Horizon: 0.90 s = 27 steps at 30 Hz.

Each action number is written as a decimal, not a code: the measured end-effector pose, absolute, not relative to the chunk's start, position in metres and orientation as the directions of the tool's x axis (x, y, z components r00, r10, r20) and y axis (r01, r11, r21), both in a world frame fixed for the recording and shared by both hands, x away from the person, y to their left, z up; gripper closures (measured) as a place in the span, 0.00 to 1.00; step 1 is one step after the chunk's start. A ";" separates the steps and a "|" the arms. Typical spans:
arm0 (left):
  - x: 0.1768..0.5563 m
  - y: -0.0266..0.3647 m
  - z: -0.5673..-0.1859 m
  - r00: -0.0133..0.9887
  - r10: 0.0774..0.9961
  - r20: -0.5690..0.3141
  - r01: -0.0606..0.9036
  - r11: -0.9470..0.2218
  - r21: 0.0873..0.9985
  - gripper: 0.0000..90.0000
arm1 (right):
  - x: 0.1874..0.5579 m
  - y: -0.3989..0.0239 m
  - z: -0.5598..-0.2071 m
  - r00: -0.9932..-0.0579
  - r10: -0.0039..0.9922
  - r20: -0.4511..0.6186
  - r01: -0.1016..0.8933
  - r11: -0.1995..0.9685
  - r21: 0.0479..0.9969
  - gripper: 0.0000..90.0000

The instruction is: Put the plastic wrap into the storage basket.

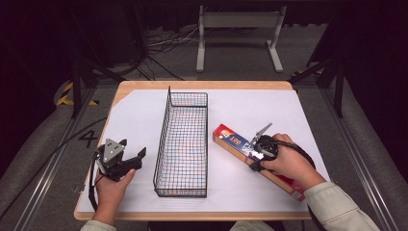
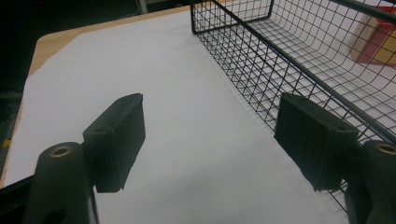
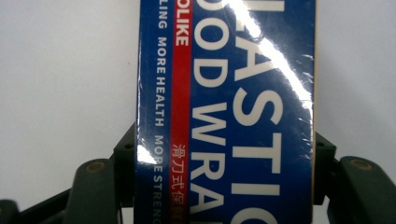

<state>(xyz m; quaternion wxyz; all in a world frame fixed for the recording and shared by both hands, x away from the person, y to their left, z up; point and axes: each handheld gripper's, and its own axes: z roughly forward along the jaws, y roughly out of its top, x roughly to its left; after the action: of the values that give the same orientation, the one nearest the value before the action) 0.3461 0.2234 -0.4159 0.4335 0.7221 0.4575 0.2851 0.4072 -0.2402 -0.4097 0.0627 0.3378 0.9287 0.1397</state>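
A long box of plastic food wrap [image 1: 230, 138], red and blue with white lettering, lies flat and slanted on the white sheet, right of the wire basket. My right gripper [image 1: 257, 154] comes down on the box's middle from above. In the right gripper view the box [image 3: 224, 93] sits between the jaws of this gripper [image 3: 224, 161], and a pad [image 3: 126, 154] presses on each long side. My left gripper [image 1: 133, 150] rests left of the basket near the table's front edge, open, with only white sheet between the jaws [image 2: 210, 140].
An empty black wire basket [image 1: 163, 139] stands lengthwise in the middle of the table, its side wall [image 2: 261, 60] close to my left gripper's right-hand jaw. A white sheet [image 1: 130, 115] covers the wooden tabletop. Cables and a metal stand lie on the floor beyond.
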 end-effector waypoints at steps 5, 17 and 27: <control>0.346 0.224 -0.416 0.416 0.909 0.016 0.411 -0.203 0.889 0.28 | 0.408 -0.238 -0.407 -0.756 0.653 -0.029 0.620 0.731 0.285 0.44; 0.344 0.223 -0.416 0.417 0.909 0.000 0.415 -0.190 0.890 0.28 | 0.409 -0.235 -0.385 -0.719 0.695 0.002 0.660 0.681 0.317 0.45; 0.338 0.225 -0.422 0.428 0.904 0.003 0.421 -0.202 0.884 0.28 | 0.409 -0.229 -0.361 -0.678 0.735 0.006 0.691 0.634 0.346 0.45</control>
<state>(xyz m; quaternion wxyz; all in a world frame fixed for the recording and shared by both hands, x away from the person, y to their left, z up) 0.3380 0.2255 -0.4222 0.4356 0.7239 0.4574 0.2774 0.4089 -0.2287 -0.3614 0.0679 0.3957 0.9014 0.1622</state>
